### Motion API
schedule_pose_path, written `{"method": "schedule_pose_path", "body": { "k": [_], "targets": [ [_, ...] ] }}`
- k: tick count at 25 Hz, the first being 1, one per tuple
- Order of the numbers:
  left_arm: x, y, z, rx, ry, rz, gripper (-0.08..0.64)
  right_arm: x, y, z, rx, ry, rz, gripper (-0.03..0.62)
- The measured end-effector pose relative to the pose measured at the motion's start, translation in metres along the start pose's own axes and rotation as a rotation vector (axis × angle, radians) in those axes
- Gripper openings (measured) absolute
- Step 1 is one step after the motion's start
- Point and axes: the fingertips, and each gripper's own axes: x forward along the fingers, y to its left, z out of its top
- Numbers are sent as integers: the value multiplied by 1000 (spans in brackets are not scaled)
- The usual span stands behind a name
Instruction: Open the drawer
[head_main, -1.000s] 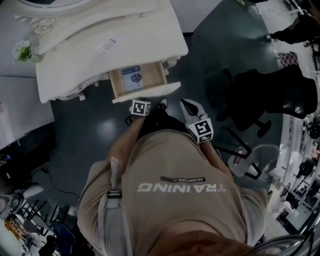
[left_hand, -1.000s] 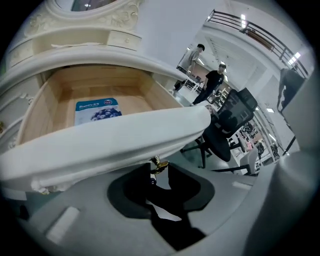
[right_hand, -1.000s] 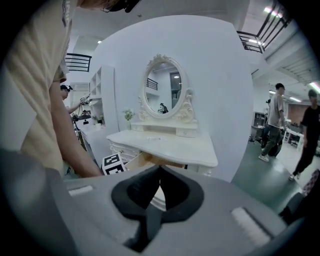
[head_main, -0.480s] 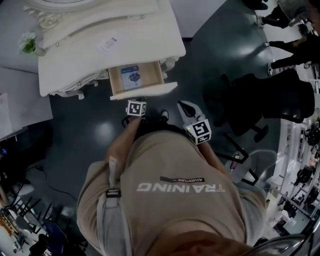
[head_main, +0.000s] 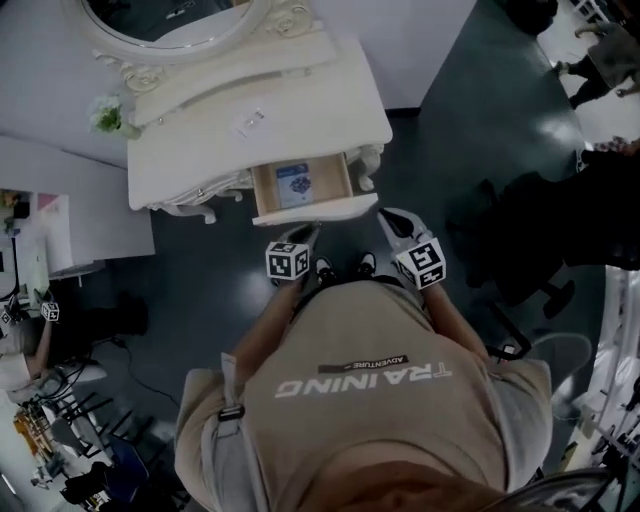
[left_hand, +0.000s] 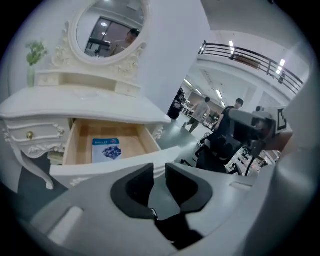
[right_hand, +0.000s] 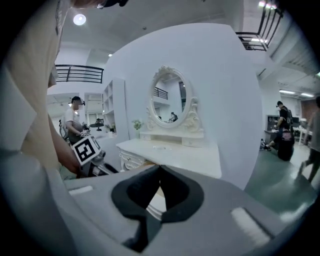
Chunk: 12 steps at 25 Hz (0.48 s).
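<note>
**Left to right, head view.** At the upper left, a plant (head_main: 105, 115) stands on the white table (head_main: 330, 110), beside its oval mirror (head_main: 180, 25).

At centre, the drawer (head_main: 262, 190) is pulled out of the table's front. A blue-printed packet (head_main: 296, 182) lies flat on its wooden floor.

Just below the drawer's front panel is my left claw (head_main: 303, 236), apart from the drawer. Its jaws have just been closing and now leave a narrow gap with nothing between them. To its right, my right claw (head_main: 392, 216) is pressed together and empty, near the drawer's right corner.

I judge the pull done. What remains is to back away straight and level, so that neither claw nudges the front panel inward.

At the far right, a dark office chair (head_main: 540, 240) stands close to my right side and limits room for retreat.
</note>
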Motion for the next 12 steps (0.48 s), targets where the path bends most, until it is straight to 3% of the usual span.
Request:
{"method": "schedule_pose_path", "body": {
  "k": [5,12],
  "targets": [
    [-55,-31,64,108,-219,29,31,18,1,31,-109,-28,69,3],
    [-146,-51,143,194,-489,103,6,26,9,114,-212,-137,109,3]
  ]
}}
